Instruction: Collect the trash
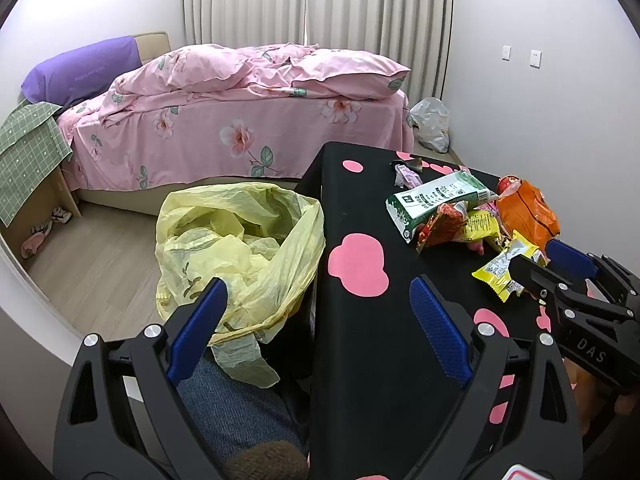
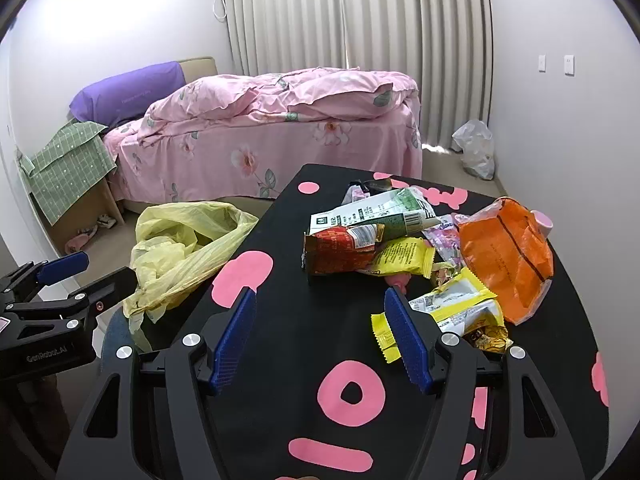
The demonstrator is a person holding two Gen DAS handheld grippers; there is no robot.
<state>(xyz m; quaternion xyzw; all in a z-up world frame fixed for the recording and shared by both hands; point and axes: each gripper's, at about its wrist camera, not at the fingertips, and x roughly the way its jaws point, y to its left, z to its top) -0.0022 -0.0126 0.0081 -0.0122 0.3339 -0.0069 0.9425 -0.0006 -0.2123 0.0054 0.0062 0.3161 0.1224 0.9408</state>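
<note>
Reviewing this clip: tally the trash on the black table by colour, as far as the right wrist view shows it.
Orange bag: 1
Green-and-white carton: 1
Red wrapper: 1
Yellow wrappers: 2
Purple-and-white wrappers: 2
Total: 7 clearly countable on the table; smaller scraps underneath the pile are too hidden to count.

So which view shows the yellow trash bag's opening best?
The left wrist view: the yellow trash bag sits central there, its mouth gaping toward the camera beside the table. The right wrist view shows the bag side-on at the left, its mouth mostly collapsed.
</note>
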